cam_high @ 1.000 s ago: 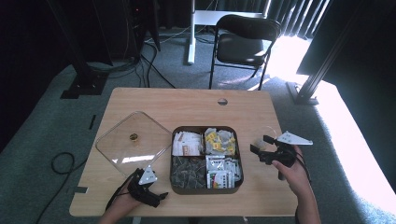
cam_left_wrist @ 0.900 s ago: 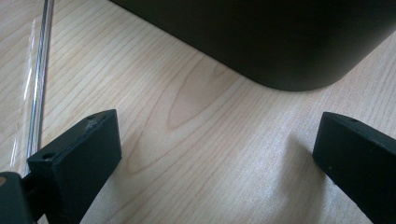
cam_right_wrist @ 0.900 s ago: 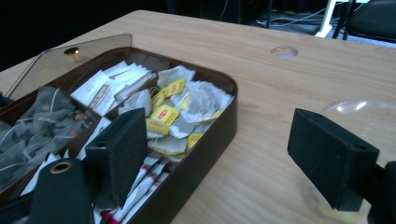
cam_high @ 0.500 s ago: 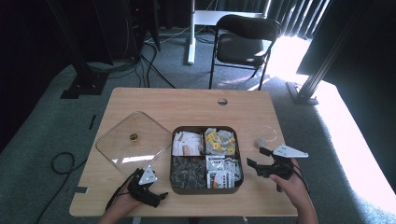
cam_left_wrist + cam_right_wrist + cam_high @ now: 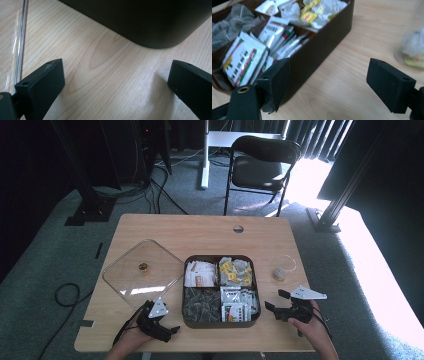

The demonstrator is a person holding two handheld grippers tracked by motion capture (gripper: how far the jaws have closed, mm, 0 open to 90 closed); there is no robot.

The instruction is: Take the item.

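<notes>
- We see the table [image 5: 165, 230] bearing an open box [image 5: 220, 321] of tea packets [image 5: 234, 304]; its clear lid [image 5: 142, 275] lies off to the left.
- The glass [image 5: 282, 268] already holds one bag; lidding seems left.
- Right gripper [image 5: 277, 300] and left gripper [image 5: 171, 330] flank the box, jaws apart, empty; nothing blocks them.

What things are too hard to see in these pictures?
- Words on the packets in the box: blurred in the right gripper view, too small in the high view.
- Contents of the clear cup: small in the high view; blurred and cut by the edge in the right gripper view.
- Small object on the clear lid: too small in the high view.
- Box contents in the left gripper view: hidden by its dark wall.
</notes>
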